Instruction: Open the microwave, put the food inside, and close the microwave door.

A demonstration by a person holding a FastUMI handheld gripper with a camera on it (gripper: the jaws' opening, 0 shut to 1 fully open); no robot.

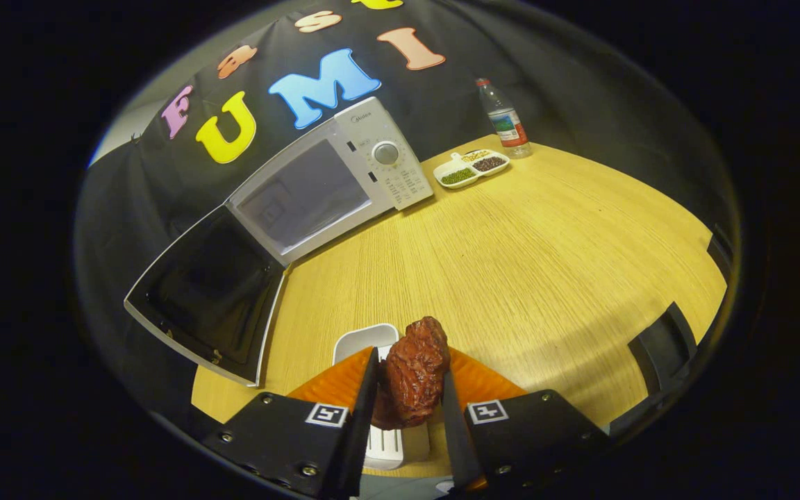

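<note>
A brown, glazed piece of meat (414, 371) sits upright between my two fingers, and my gripper (410, 378) is shut on it, lifted a little above a white ridged tray (365, 340) on the wooden table (546, 264). Beyond the fingers to the left stands the white microwave (334, 177). Its door (209, 292) is swung wide open toward me, and the pale cavity (303, 198) shows behind it. The control panel with a round dial (386, 153) is on the microwave's right side.
A white divided dish (471, 169) with green and dark beans lies to the right of the microwave, and a plastic water bottle (504, 118) stands behind it. A dark object (660, 344) sits at the table's near right edge. Black cloth walls the booth behind.
</note>
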